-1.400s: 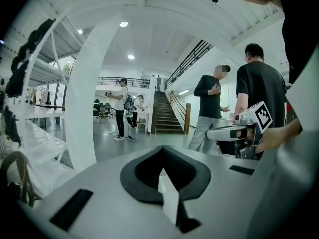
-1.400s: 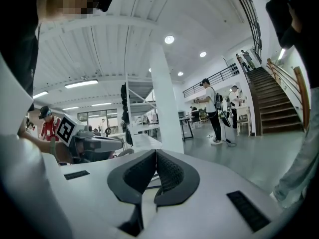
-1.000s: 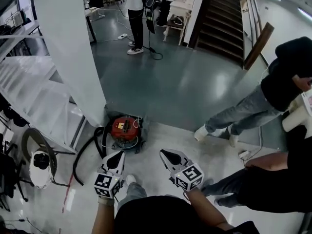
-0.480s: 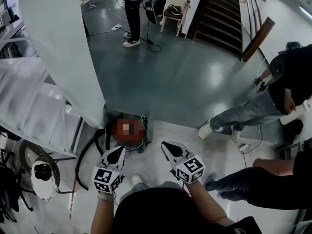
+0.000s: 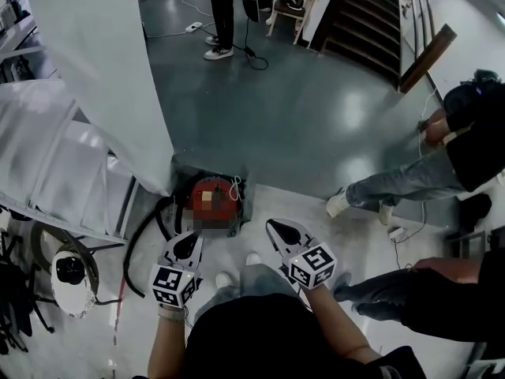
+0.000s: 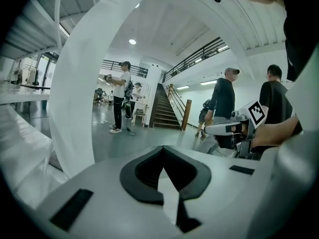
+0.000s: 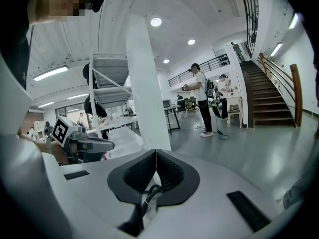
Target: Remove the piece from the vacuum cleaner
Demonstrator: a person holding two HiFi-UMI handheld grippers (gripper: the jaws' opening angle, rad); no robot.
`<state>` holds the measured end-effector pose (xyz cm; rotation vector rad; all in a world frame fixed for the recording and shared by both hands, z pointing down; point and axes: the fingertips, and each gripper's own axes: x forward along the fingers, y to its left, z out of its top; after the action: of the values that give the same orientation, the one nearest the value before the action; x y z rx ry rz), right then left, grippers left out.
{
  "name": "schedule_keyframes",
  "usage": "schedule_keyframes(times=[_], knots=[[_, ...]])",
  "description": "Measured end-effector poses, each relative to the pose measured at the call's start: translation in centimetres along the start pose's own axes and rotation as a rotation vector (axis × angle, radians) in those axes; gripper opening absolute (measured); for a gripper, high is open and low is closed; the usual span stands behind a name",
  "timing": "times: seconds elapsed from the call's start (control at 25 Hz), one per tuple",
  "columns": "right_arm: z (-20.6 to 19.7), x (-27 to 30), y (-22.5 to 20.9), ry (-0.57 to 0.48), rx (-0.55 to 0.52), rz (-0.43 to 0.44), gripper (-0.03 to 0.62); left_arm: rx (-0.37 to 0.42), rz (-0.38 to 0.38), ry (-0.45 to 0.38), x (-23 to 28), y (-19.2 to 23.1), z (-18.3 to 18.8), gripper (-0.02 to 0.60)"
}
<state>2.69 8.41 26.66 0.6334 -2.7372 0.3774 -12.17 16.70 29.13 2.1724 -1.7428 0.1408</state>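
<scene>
In the head view the red vacuum cleaner (image 5: 211, 204) stands on the floor at the foot of a white pillar (image 5: 102, 77), partly under a mosaic patch. Its black hose (image 5: 146, 239) curls off to the left. Which piece comes off it I cannot tell from here. My left gripper (image 5: 190, 238) is held just short of the vacuum cleaner and apart from it, shut and empty. The right gripper (image 5: 273, 226) hovers to the right of the vacuum cleaner, also shut with nothing in it. Both gripper views look across the hall, not at the vacuum cleaner.
A white metal stair frame (image 5: 47, 156) and a round white device (image 5: 69, 279) crowd the left. A person's legs (image 5: 394, 184) stretch across the floor at the right, another person (image 5: 442, 294) sits nearer. A standing person (image 5: 223, 14) and a dark staircase (image 5: 359, 14) are farther off.
The head view has moved forward and tilted down, so the far people slide toward the top edge. Both grippers have edged closer to the vacuum cleaner and remain shut.
</scene>
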Motion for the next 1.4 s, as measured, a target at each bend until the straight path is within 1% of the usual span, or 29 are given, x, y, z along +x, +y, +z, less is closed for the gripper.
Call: schedule_keyframes(times=[0.2, 0.36, 0.56, 0.68, 1.08, 1.4], knots=[[-0.9, 1.2, -0.7, 0.017, 0.005, 0.014, 0.028, -0.008, 0.008, 0.016, 0.9, 0.6, -1.2, 0.018], [-0.9, 2.2, -1.6, 0.033, 0.012, 0.034, 0.028, -0.016, 0.026, 0.036, 1.9, 0.8, -1.4, 0.018], [-1.1, 4.0, -4.6, 0.052, 0.025, 0.042, 0.028, -0.018, 0.045, 0.05, 4.5, 1.5, -1.6, 0.018], [-1.7, 5.3, -6.6, 0.081, 0.047, 0.049, 0.028, -0.029, 0.057, 0.077, 6.4, 2.1, -2.1, 0.018], [-5.9, 10.0, -13.1, 0.197, 0.118, 0.076, 0.028, -0.061, 0.083, 0.204, 12.8, 3.1, -6.2, 0.02], [-10.9, 15.7, -19.3, 0.302, 0.179, 0.1, 0.029, -0.122, 0.11, 0.286, 19.7, 4.4, -10.6, 0.021]])
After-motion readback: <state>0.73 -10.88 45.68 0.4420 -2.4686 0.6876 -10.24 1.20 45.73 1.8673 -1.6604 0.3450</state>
